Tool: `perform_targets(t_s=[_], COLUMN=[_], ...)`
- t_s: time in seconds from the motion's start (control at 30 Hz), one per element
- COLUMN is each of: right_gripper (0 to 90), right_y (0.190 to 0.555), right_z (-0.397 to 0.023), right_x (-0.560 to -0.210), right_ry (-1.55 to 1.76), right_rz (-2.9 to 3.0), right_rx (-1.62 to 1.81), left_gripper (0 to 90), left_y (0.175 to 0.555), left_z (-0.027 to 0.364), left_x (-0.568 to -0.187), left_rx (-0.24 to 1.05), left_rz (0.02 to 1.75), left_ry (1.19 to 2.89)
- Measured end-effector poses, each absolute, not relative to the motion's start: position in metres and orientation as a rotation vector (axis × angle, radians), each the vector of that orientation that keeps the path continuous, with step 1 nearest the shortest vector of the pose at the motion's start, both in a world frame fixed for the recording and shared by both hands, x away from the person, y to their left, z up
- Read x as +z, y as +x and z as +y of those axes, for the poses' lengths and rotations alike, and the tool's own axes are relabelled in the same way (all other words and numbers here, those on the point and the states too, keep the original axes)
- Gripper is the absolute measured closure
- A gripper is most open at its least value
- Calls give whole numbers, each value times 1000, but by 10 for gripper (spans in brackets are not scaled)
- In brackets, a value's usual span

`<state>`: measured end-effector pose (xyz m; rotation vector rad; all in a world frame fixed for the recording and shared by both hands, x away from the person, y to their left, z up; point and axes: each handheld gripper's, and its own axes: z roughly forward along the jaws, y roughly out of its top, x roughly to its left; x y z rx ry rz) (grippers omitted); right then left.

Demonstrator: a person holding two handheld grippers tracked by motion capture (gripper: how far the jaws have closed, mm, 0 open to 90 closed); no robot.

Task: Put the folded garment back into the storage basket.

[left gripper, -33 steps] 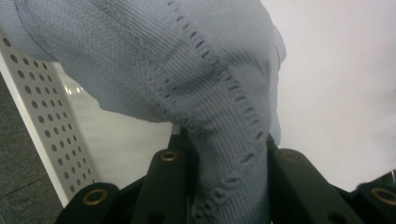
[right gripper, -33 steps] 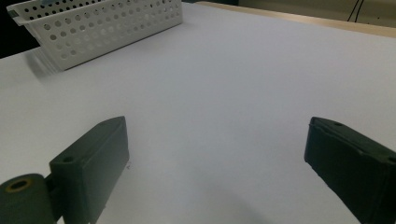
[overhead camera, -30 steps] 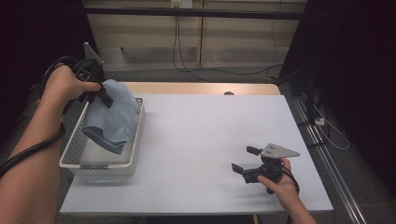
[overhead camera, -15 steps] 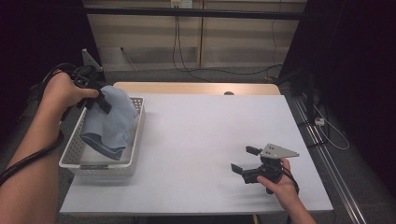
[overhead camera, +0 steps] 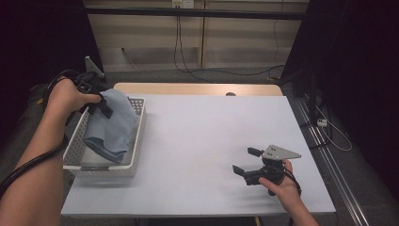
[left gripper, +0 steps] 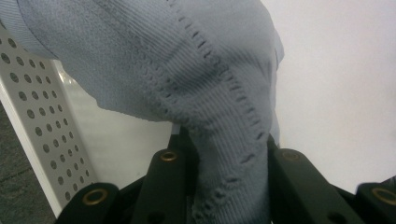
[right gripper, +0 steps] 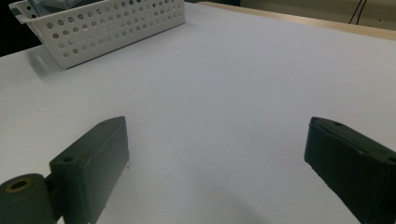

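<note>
In the high view the left gripper [overhead camera: 101,106] sits at about nine o'clock on the table [overhead camera: 207,141], over the far end of the white perforated basket [overhead camera: 134,150], with its jaws clamped on a bunched fold of the blue-grey knitted cloth [overhead camera: 112,127]. The cloth hangs from that grip and its long axis runs from the pinched top, toward twelve o'clock, down to its loose lower edge toward six o'clock, where it lies inside the basket near the middle. The basket itself has its long axis along the twelve-to-six line, close to the table's left edge. In the left gripper view the cloth [left gripper: 201,79] rises between the two black jaws as a narrow neck and spreads wide above them, a line of small eyelet holes running along its length; the perforated basket wall [left gripper: 32,116] stands at nine o'clock of it. How much of the cloth touches the basket floor cannot be made out, since its folds cover that part. The right gripper [overhead camera: 249,162] rests near five o'clock on the table, well apart from the basket, jaws spread wide with nothing between them; in the right gripper view the basket [right gripper: 107,25] is cut off at the top left corner.
</note>
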<state>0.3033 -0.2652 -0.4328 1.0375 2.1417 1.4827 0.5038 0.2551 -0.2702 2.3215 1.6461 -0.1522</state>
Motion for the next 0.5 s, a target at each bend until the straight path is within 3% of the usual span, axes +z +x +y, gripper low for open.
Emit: perform_targets(t_s=[0.5], right_gripper=[62], right_y=[303], right_z=[-264], right_x=[-433], right_ry=[1030], right_rz=[2146], right_rx=[1483], left_gripper=[745], left_y=[496], left_z=[251], left_x=[-256], left_rx=[-153], left_rz=[1624], left_ry=[2326])
